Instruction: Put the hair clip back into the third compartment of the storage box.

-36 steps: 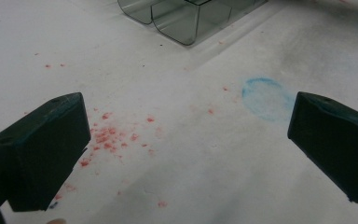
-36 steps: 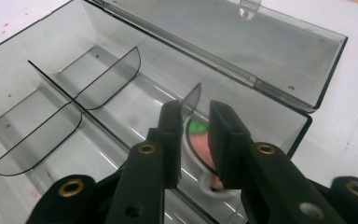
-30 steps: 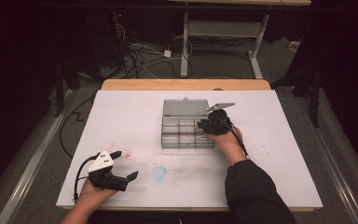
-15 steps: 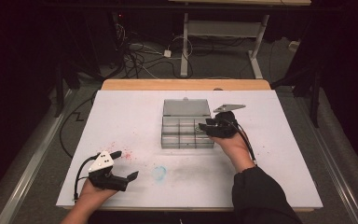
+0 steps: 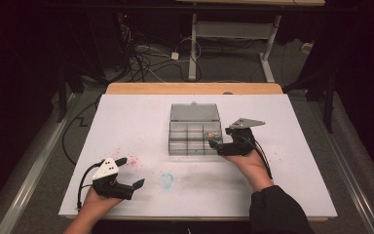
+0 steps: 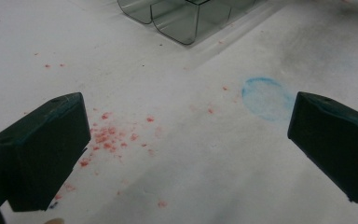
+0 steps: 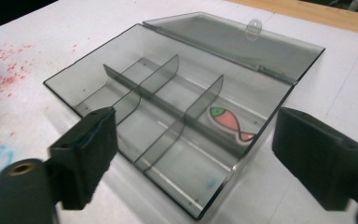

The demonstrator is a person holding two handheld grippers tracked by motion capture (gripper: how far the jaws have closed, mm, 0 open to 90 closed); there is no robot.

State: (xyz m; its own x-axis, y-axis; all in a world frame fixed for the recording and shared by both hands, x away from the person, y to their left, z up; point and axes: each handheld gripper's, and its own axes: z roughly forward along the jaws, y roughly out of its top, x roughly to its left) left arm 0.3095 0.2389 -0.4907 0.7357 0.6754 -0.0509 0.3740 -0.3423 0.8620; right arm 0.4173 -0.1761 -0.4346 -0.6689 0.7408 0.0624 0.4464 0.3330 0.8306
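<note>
A clear grey compartment box (image 5: 195,136) sits near the middle of the table, its lid (image 5: 195,112) folded flat back toward 12 o'clock. Dividers split it into six cells. One cell in the far row, at the box's 3 o'clock end, holds a small fish-shaped piece (image 7: 230,122), orange with a green head; the other cells look empty.

The right gripper (image 5: 217,145) rests just at the box's 4 o'clock corner, jaws spread wide with nothing between them. The left gripper (image 5: 129,173) lies well apart at 7 o'clock from the box, near the table's front edge, jaws also spread and empty.

The white table top (image 5: 297,146) carries red specks (image 6: 105,137) and a faint blue ring (image 6: 266,98) toward 6 o'clock of the box. Beyond the wooden far edge (image 5: 195,88), cables (image 5: 146,53) lie on a dark floor by a desk frame (image 5: 233,29).
</note>
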